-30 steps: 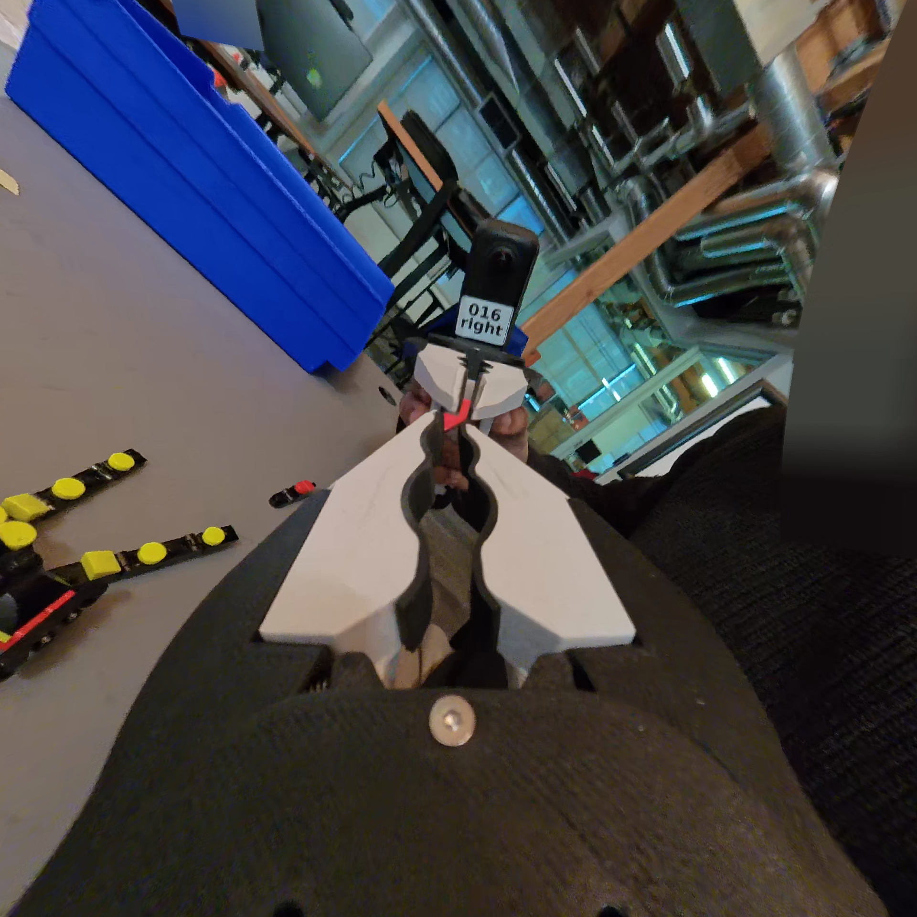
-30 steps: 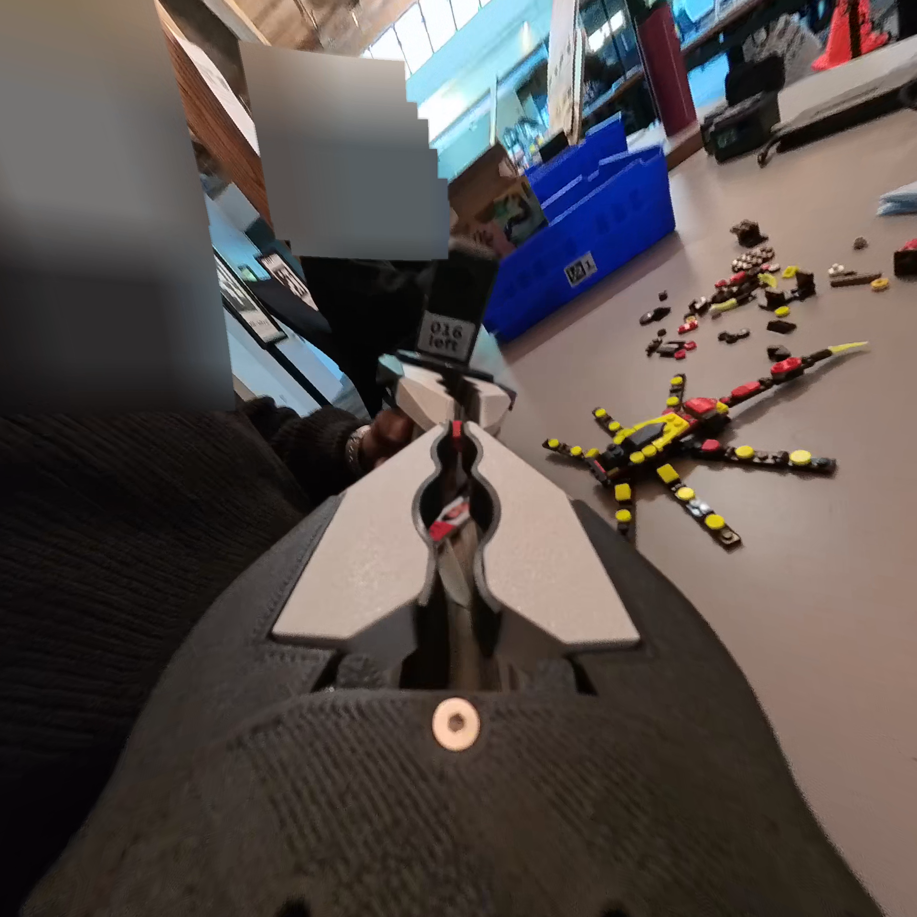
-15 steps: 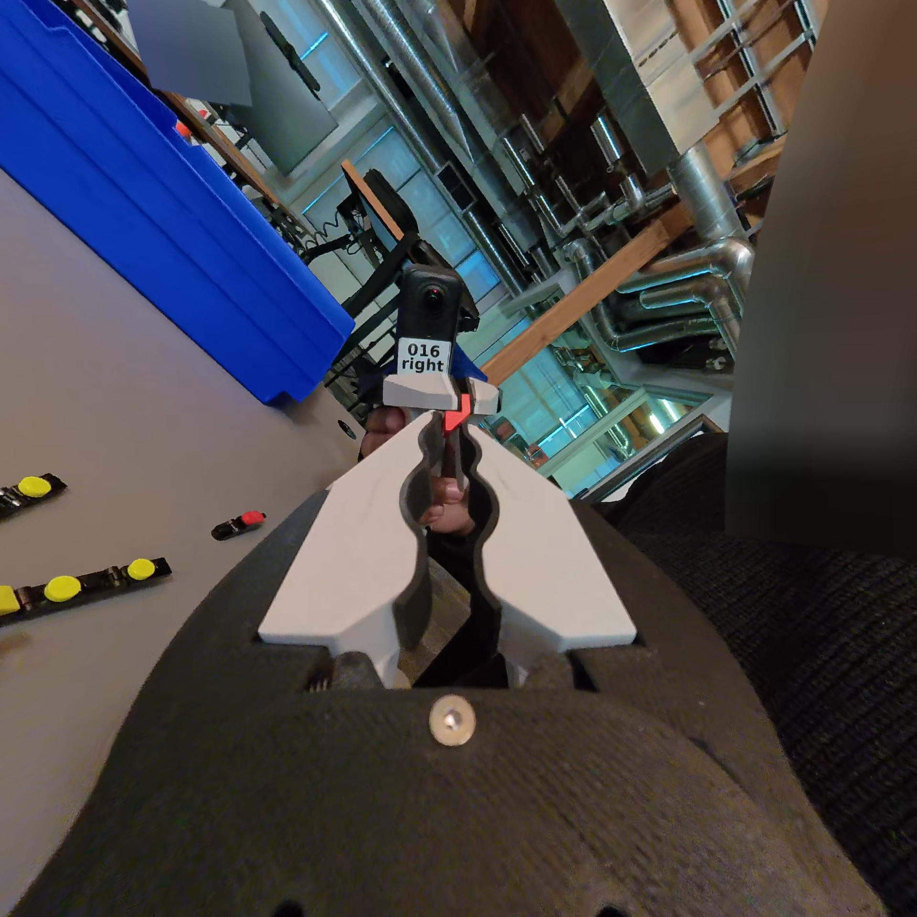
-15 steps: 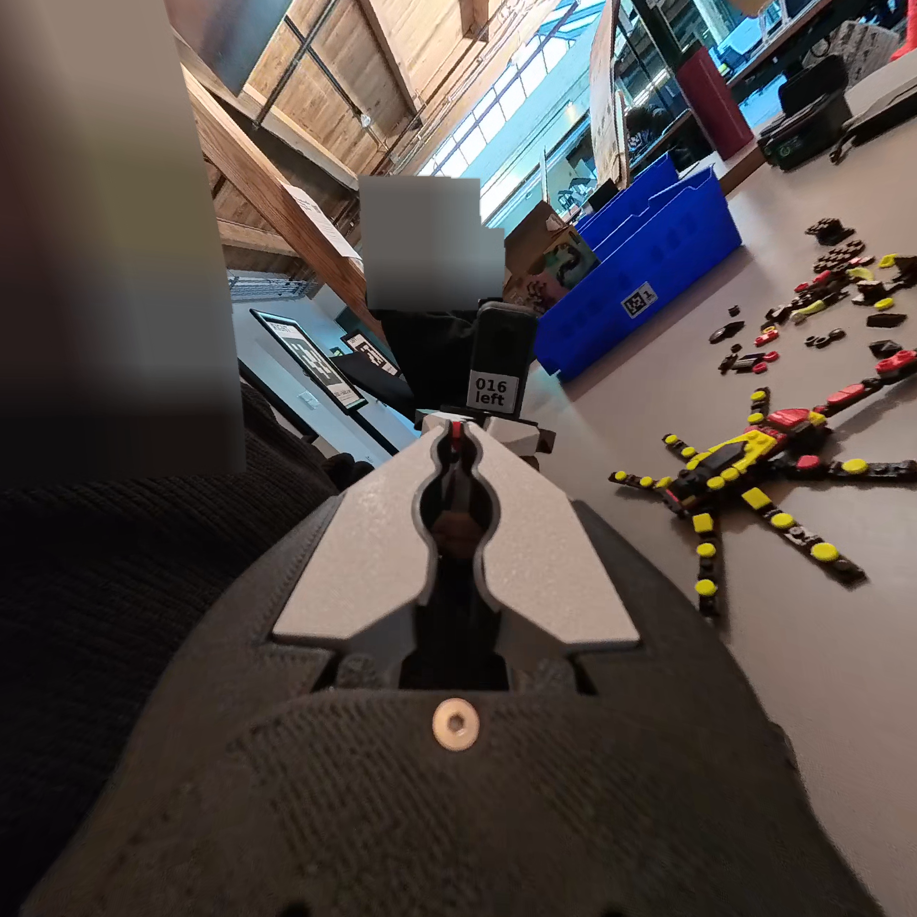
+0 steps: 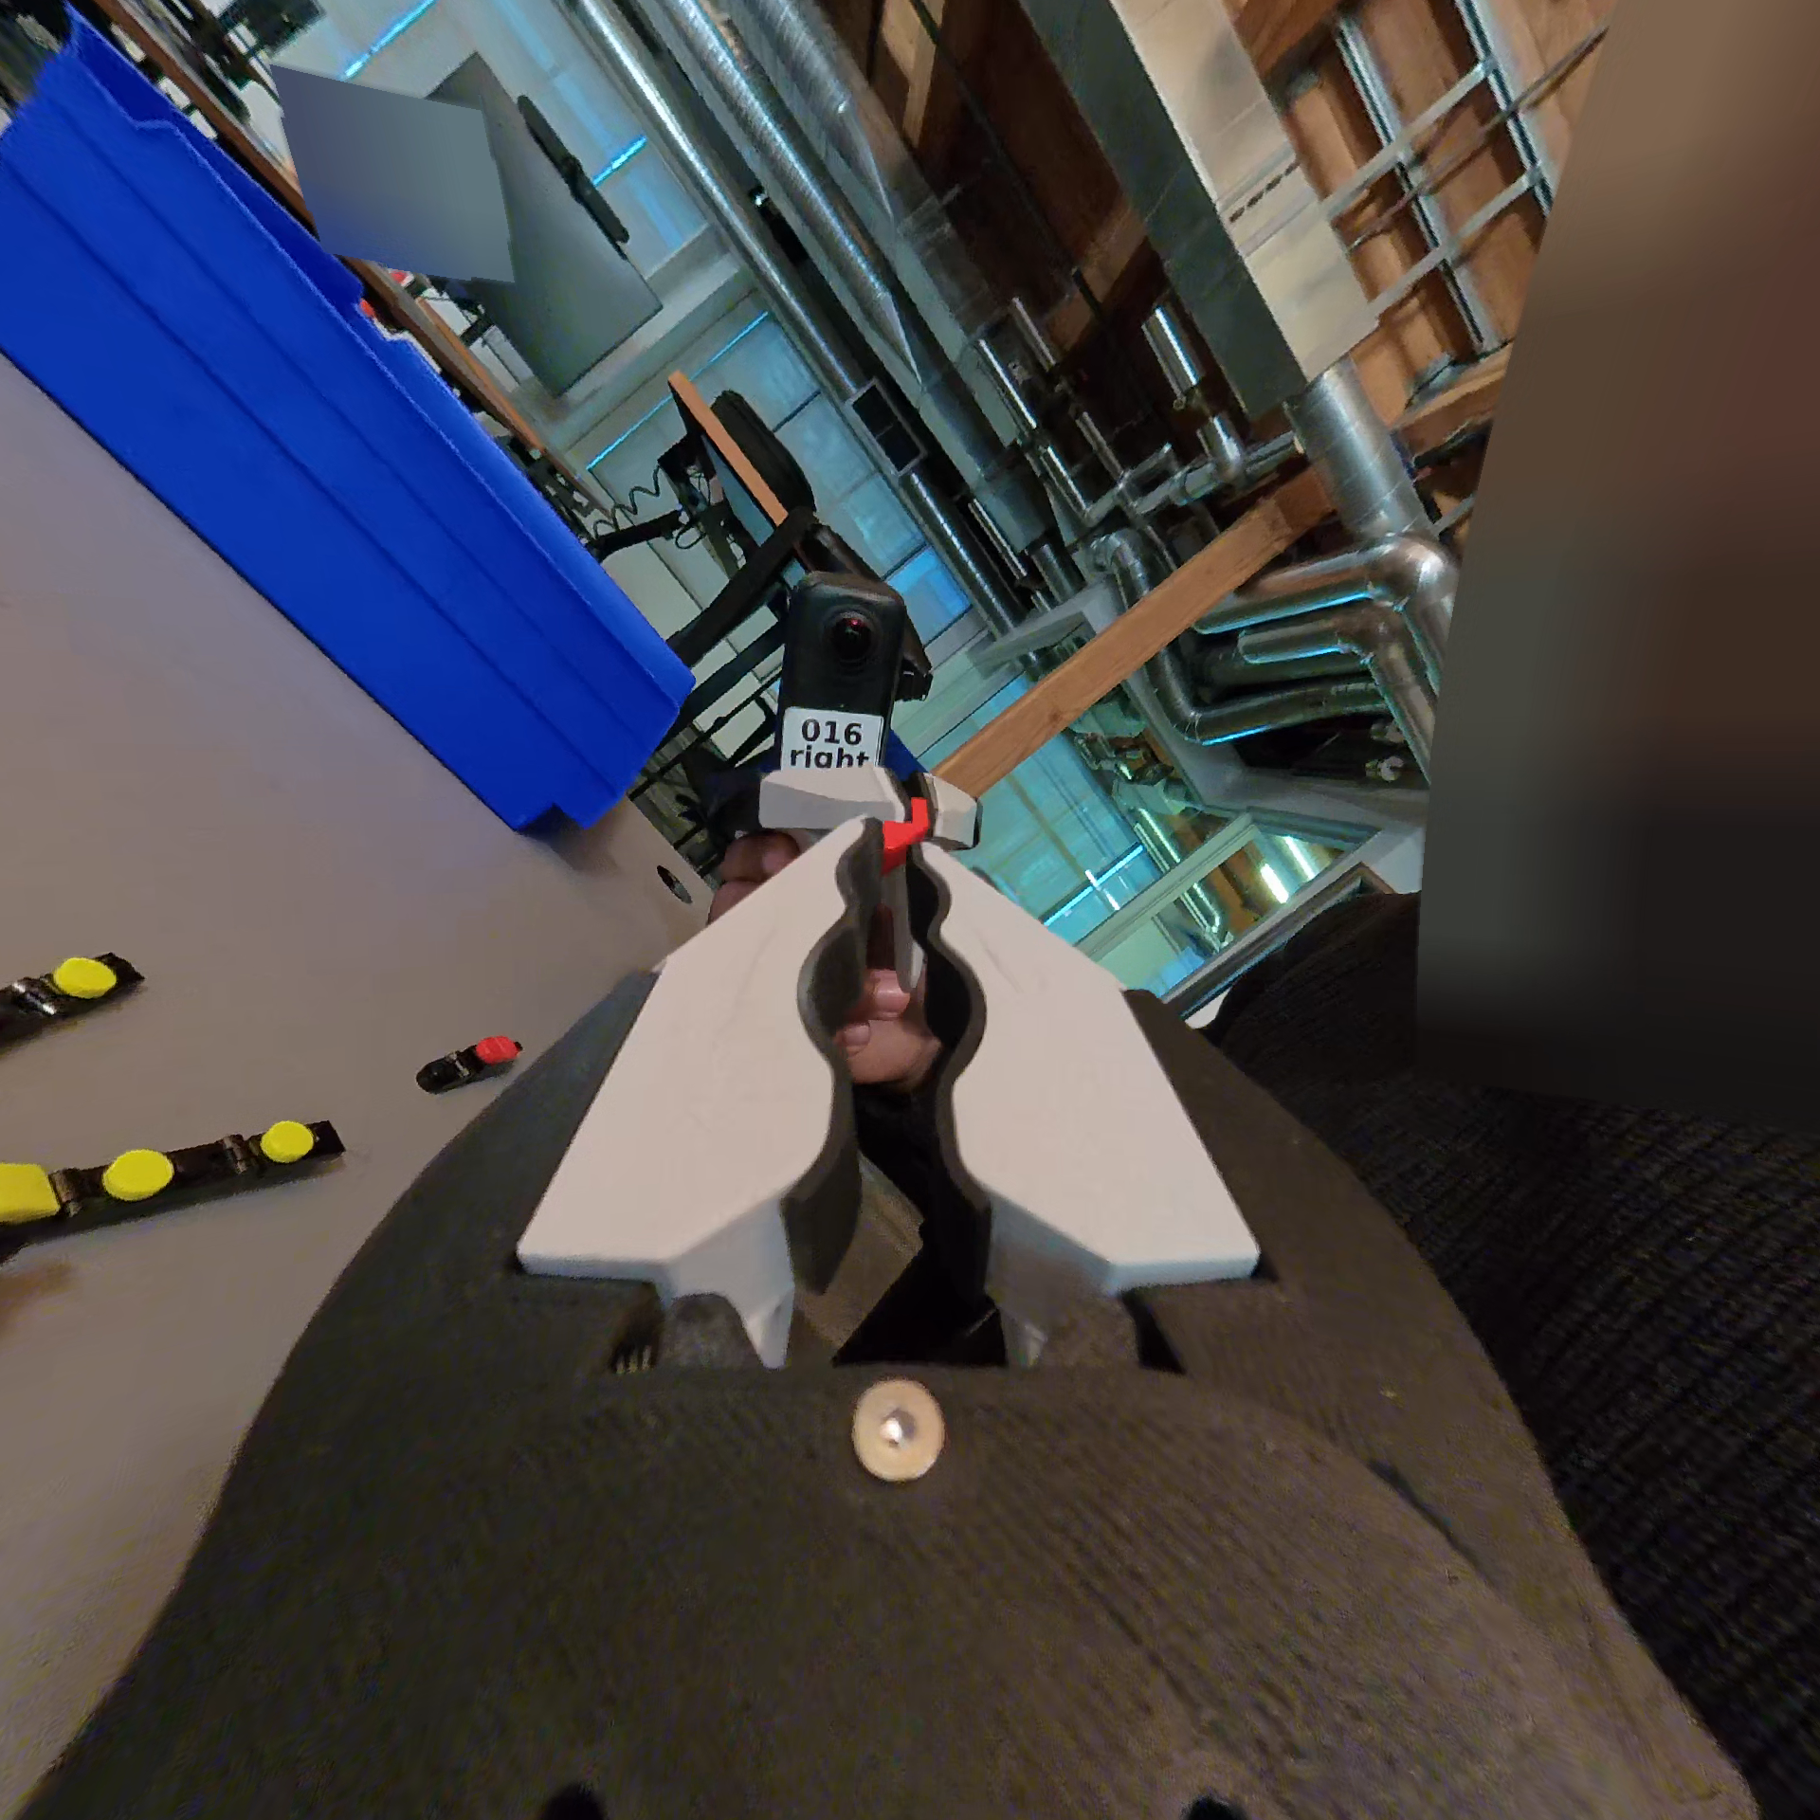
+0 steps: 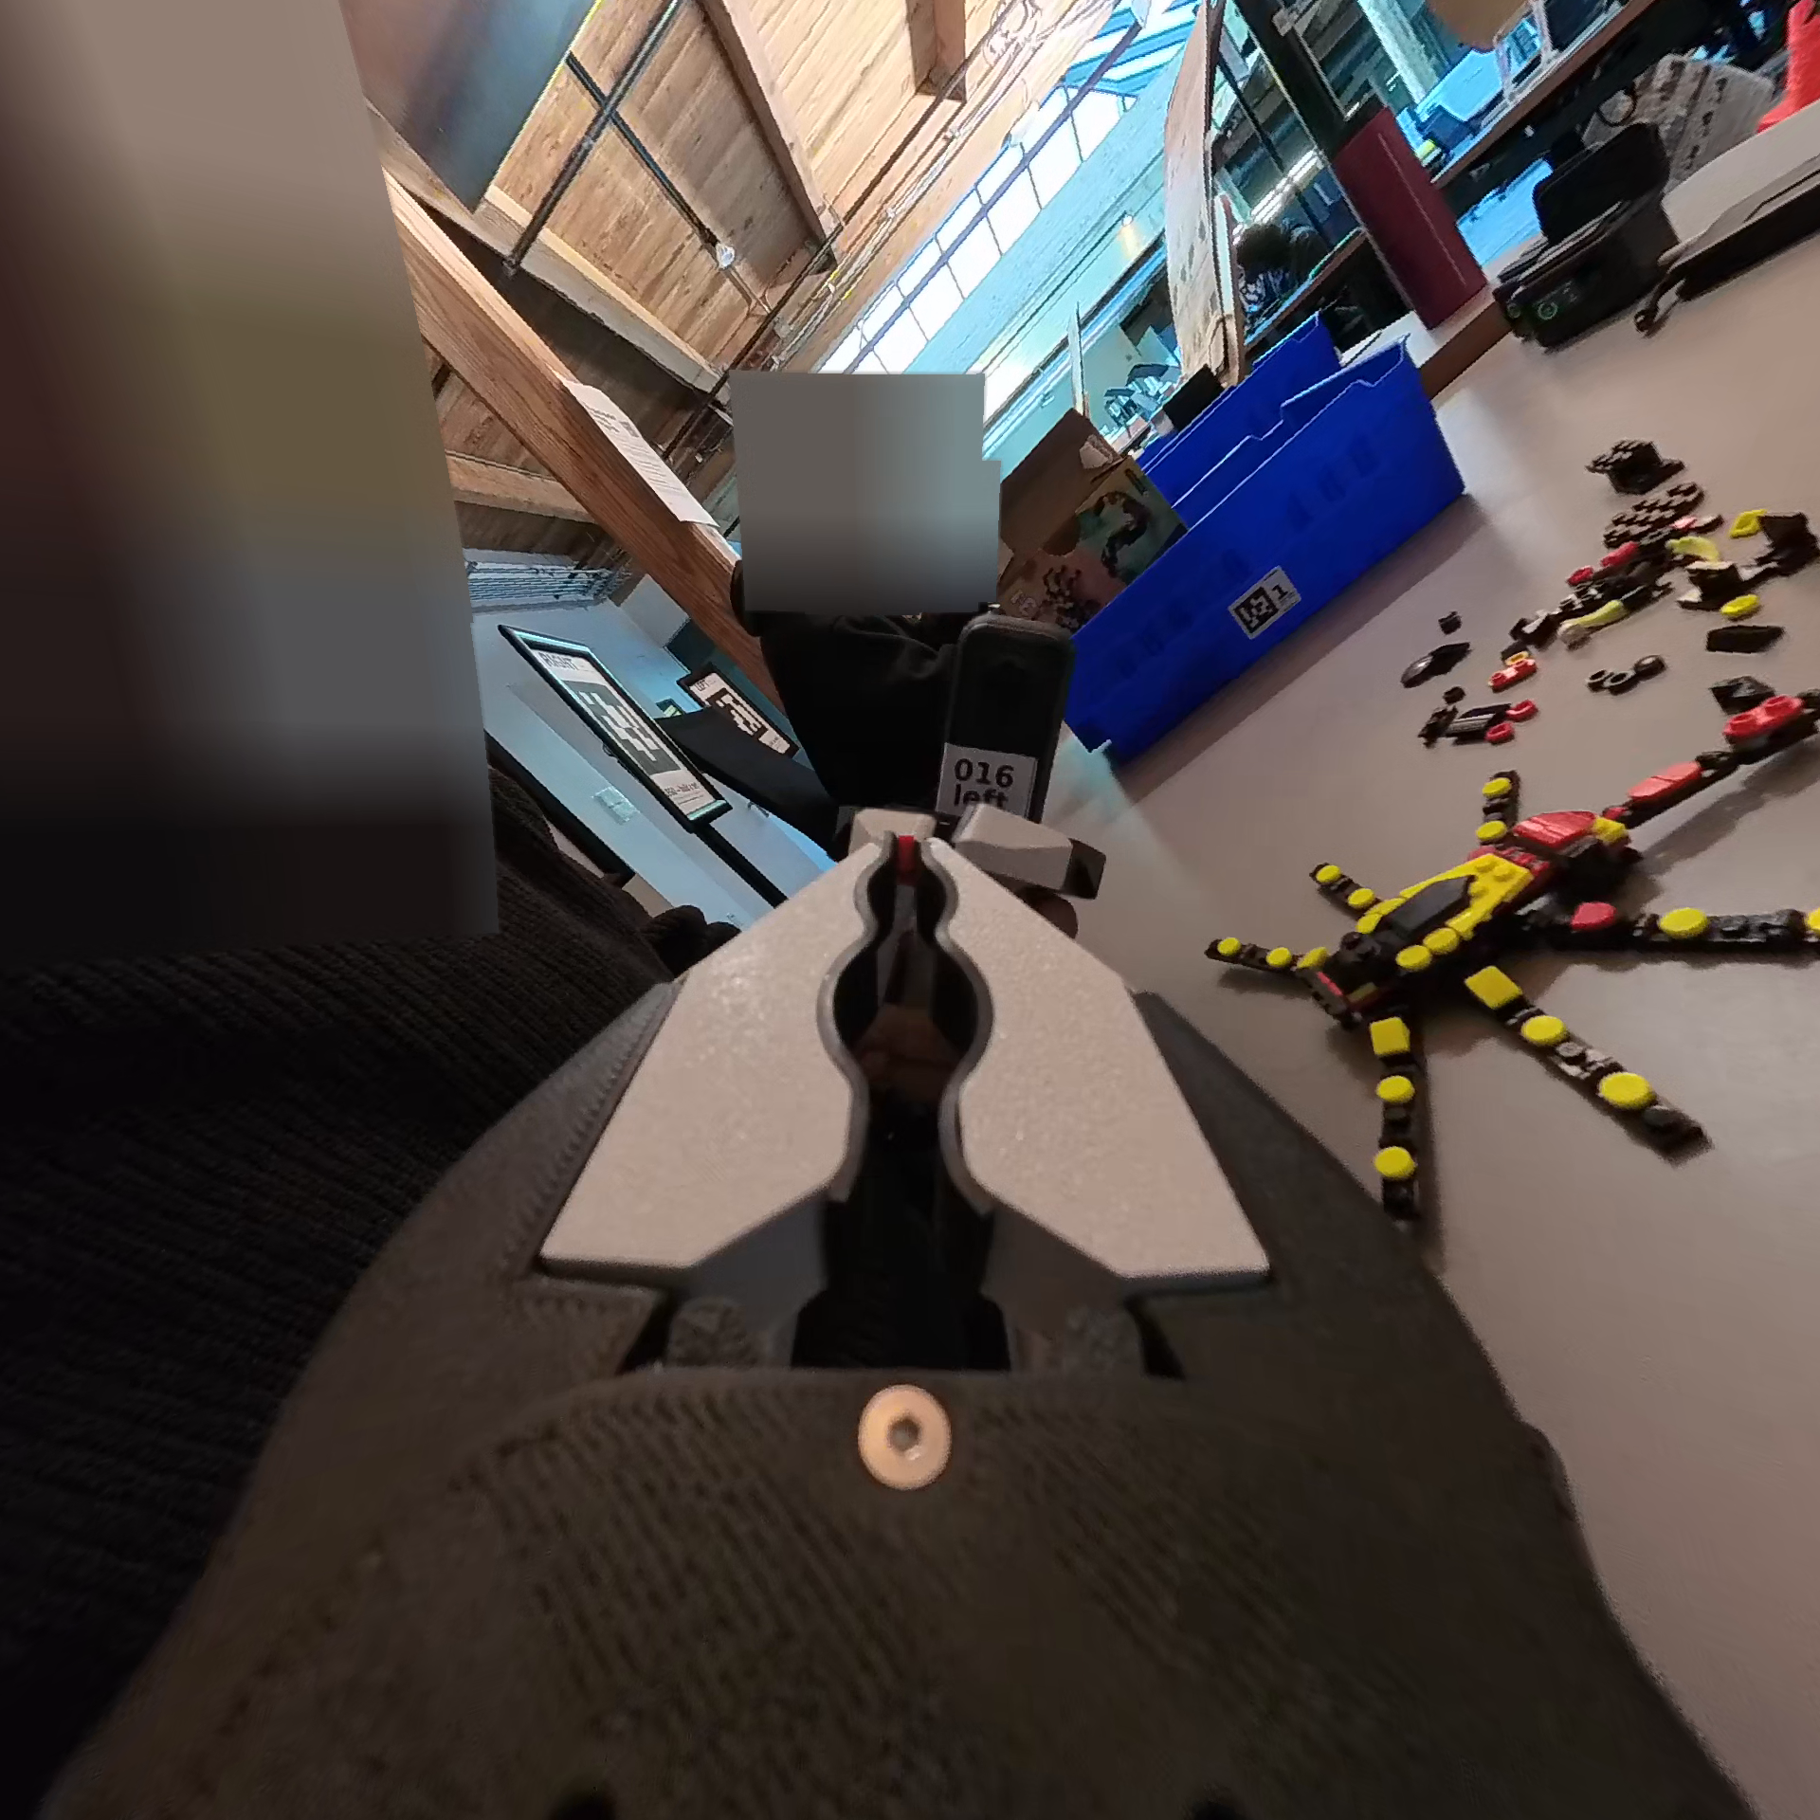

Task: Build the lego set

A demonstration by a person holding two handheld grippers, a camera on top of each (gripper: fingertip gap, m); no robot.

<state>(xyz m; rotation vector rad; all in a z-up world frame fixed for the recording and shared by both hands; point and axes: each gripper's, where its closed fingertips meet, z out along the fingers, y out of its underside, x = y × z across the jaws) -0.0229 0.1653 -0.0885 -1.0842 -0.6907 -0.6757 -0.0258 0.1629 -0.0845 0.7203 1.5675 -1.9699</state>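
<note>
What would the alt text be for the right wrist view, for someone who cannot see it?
The right gripper, pinching a small red lego piece, meets the left gripper tip to tip above a grey table. To the right lie a black, yellow and red spider-like lego model, loose pieces and a blue plastic bin.

The left gripper (image 5: 891, 847) and the right gripper (image 6: 904, 855) are facing each other tip to tip above the table (image 6: 1536, 1379), with a small lego piece (image 5: 903, 832) sitting between their tips. The lego model (image 6: 1458, 936) is lying on the table to the right of the right gripper. Loose pieces (image 6: 1635, 611) are lying beyond the model, and the bins (image 6: 1310, 512) are standing behind them.
</note>
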